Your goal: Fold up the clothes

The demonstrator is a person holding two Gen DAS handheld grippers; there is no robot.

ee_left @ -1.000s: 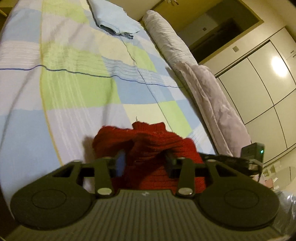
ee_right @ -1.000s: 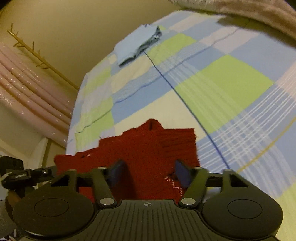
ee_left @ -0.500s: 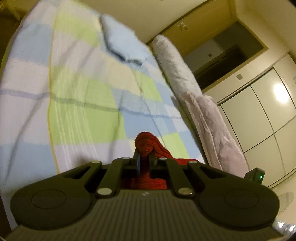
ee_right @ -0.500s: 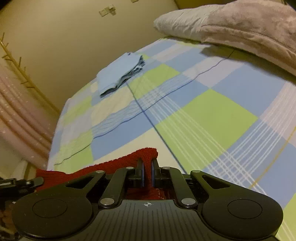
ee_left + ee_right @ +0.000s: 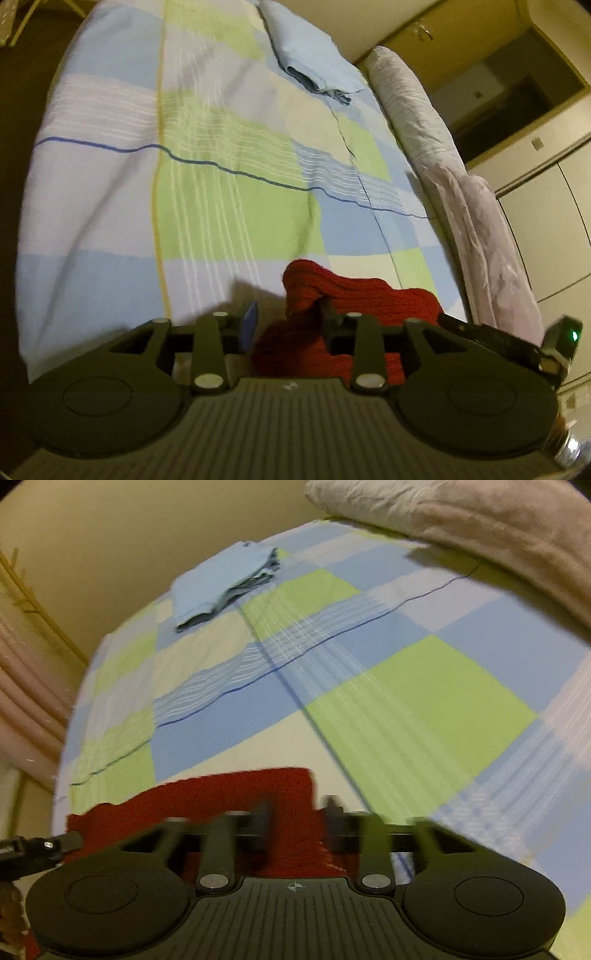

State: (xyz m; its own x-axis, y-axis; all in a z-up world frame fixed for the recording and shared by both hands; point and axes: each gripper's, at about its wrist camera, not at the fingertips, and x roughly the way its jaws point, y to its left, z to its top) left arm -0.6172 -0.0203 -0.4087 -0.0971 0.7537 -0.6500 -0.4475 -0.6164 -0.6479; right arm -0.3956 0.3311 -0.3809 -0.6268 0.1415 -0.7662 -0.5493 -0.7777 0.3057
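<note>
Two wrist views over a bed spread with a blue, green and white checked cover. The task garment, a red knitted sweater, lies bunched at the near edge of the bed, directly ahead of both tools.

Left tongs: jaws parted. The red knit sits in the gap and drapes against the right-hand finger, while the blue-padded left finger stands apart from the cloth; nothing is clamped.

Right tongs: jaws also parted, though less widely, with a corner of the sweater lying between them. This view is motion-blurred, so contact with the cloth cannot be judged.

Step in hand, as a judgement: a fold of the sweater has been laid down and let go. The next move likely calls for choosing a fresh edge or corner on each side, closing on it, and carrying it over evenly so the knit does not bunch.

A folded light-blue garment rests at the far end of the bed, and a grey-pink duvet runs along one side.

No brand, label or legible writing is visible; only small moulded marks on the tool bodies, too small to read.
</note>
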